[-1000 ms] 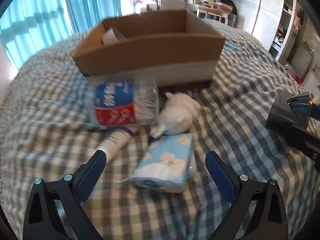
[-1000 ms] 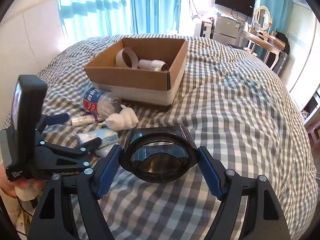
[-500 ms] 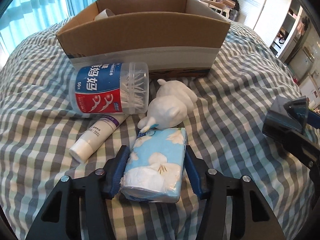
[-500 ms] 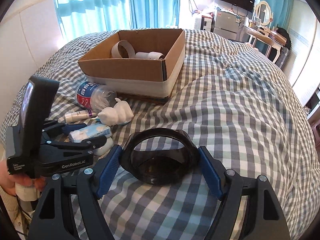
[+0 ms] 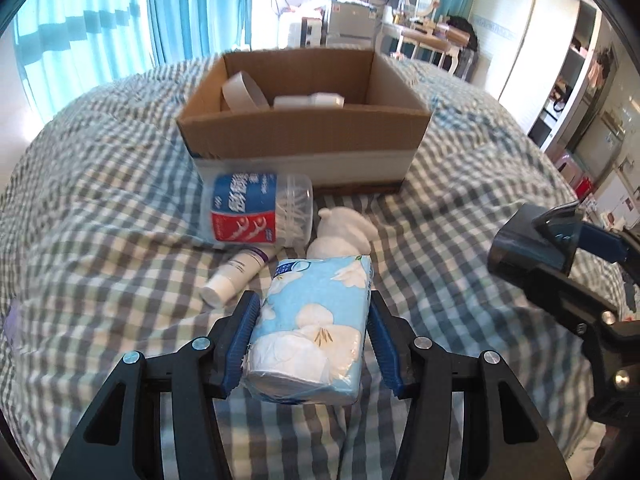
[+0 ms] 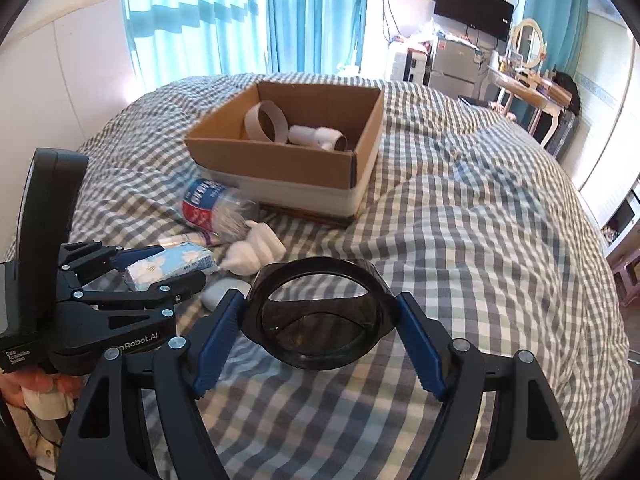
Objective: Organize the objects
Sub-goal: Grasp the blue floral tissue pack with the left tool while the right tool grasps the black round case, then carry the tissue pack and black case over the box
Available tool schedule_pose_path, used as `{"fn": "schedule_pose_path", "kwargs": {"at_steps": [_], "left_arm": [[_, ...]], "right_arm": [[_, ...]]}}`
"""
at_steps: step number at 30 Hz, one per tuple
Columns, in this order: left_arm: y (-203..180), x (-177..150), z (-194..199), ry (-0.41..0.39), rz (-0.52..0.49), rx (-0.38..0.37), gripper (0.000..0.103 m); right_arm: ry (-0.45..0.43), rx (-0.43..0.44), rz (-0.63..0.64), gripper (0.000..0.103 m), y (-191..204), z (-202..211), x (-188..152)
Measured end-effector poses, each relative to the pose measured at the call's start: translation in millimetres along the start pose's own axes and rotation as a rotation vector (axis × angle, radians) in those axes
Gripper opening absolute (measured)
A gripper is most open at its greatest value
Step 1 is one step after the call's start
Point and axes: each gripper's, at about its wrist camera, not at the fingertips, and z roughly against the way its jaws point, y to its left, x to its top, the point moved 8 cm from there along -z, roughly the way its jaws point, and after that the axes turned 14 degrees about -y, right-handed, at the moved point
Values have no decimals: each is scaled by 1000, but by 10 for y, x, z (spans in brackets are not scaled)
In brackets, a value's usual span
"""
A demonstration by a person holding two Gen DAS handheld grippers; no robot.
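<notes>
The left claw (image 5: 310,340) had just closed on the blue flowered tissue pack (image 5: 316,320), its pads pressing both sides and holding it just above the checked bed (image 5: 460,208). The right claw (image 6: 320,344) gripped a dark round container (image 6: 320,316). The cardboard box (image 5: 304,136) sat beyond, near a floss-pick jar (image 5: 256,210).

Blue curtains (image 6: 224,16), wall television (image 6: 474,8) (off), oval vanity mirror (image 6: 528,42).
</notes>
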Motion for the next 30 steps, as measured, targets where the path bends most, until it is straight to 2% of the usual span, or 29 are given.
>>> {"fn": "schedule_pose_path", "kwargs": {"at_steps": [11,19,23,30], "left_arm": [[74,335,502,-143,-14,37,55],[135,566,678,-206,-35,50,55],[167,754,694,-229,-46,58,55],[184,1274,686,-287,-58,57,55]], "right_arm": [[-64,-4,40,76,191,307,210],[-97,1,48,76,224,369,401],[-125,-9,68,76,209,361,632],[-186,-18,83,76,175,295,1153]]}}
